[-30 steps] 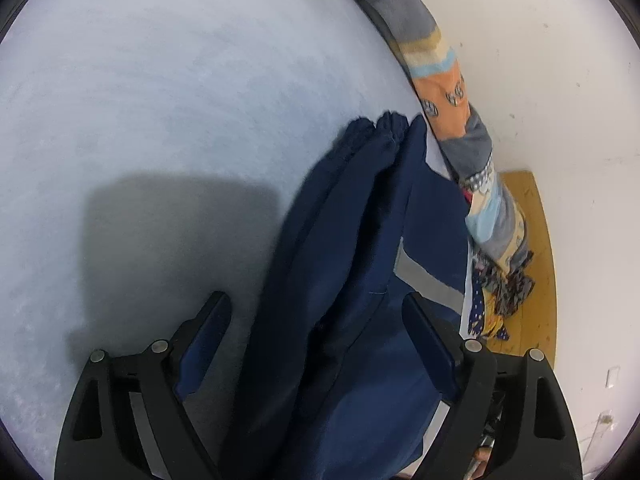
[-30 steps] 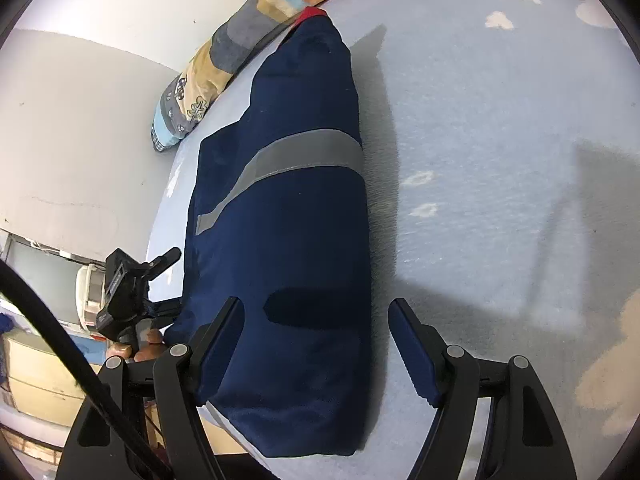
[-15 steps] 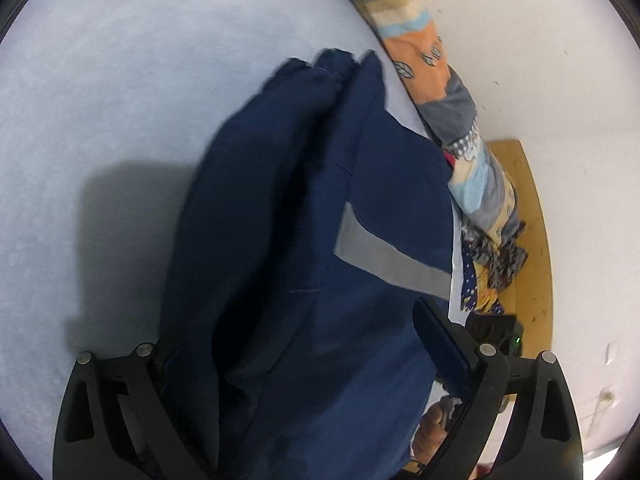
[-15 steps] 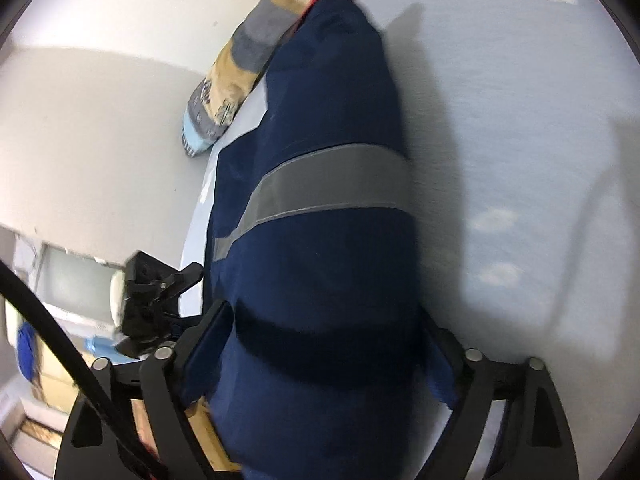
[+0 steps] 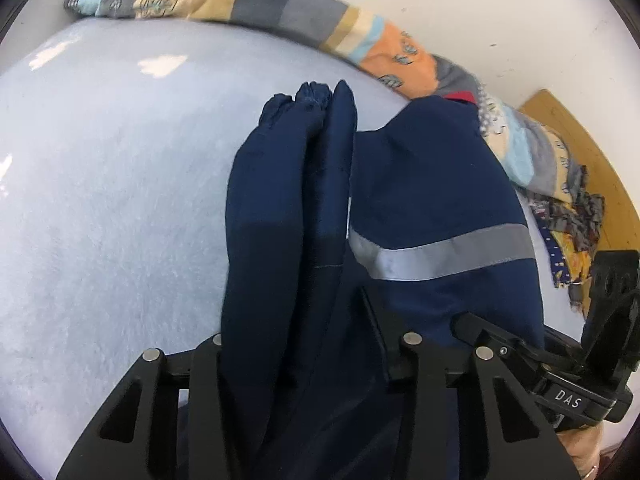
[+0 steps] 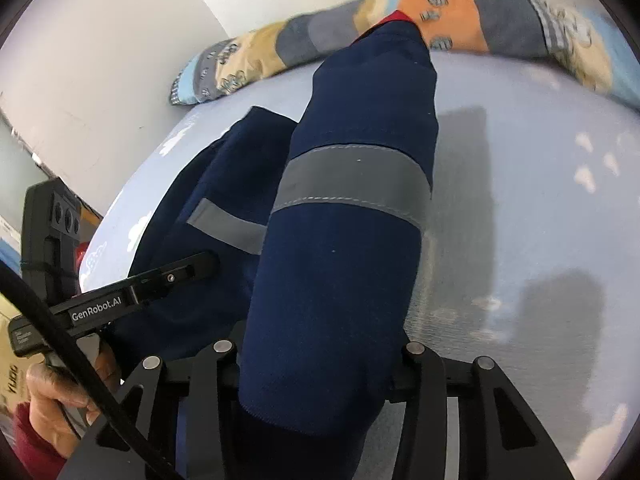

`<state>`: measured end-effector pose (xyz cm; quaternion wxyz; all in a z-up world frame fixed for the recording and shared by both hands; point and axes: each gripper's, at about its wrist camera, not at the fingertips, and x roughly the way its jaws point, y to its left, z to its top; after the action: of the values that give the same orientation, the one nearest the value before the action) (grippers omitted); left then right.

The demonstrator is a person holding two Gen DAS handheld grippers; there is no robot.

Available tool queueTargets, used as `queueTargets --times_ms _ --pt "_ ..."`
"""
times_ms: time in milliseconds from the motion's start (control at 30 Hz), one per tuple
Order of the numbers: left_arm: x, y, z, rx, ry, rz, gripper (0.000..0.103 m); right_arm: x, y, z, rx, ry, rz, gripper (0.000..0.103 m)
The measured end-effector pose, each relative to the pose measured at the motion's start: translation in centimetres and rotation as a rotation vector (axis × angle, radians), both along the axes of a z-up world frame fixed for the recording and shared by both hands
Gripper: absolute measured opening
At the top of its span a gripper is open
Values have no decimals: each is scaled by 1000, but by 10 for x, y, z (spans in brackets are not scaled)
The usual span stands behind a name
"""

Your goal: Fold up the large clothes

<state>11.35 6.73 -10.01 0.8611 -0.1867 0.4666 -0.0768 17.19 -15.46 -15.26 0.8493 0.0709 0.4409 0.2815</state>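
- Navy jacket [image 5: 432, 184] with a grey reflective band [image 5: 444, 252] lies bunched on the pale blue bed sheet [image 5: 100, 208], its far end reaching the patchwork quilt [image 5: 304, 12] that runs along the white wall [image 5: 500, 12].
- Left gripper [image 5: 304, 340] has just been closing its jaws, and they now pinch a thick fold of the jacket's near edge; the cloth fills the gap between them.
- Right gripper [image 6: 320, 356] has likewise just been closing, and it clamps another bundled part of the jacket, the grey band lying across that fold just beyond its jaws.
- Seen from the right wrist, the left gripper sits just to the left of the jacket, with a person's hand [image 6: 60, 396] around its handle.
- Two gathered sleeve cuffs [image 5: 304, 98] lie side by side on the sheet, near the quilt.
- A wooden board [image 5: 576, 136] shows past the quilt's end, against the wall.
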Motion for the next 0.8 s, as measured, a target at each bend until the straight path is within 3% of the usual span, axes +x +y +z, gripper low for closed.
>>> queueTargets --times_ms 200,433,600,700,733,767,800 --pt "-13 -19 20 -88 -28 -51 39 -27 -31 39 29 -71 -21 46" --pt "-32 -72 34 -102 -70 -135 39 -65 -89 57 23 -103 -59 46" --pt "-42 -108 16 -74 -45 -160 39 -72 -124 40 6 -56 -93 46" --pt "-46 -121 -10 -39 11 -140 39 -71 -136 17 -23 -2 -88 46" --pt "-45 -125 -23 19 34 -121 40 -69 -140 5 -50 22 -94 48" --pt "-43 -127 -29 50 36 -116 44 -62 -146 -16 -68 85 -117 61" --pt "-43 -128 -34 68 36 -112 55 -55 -152 -34 -58 157 -132 68"
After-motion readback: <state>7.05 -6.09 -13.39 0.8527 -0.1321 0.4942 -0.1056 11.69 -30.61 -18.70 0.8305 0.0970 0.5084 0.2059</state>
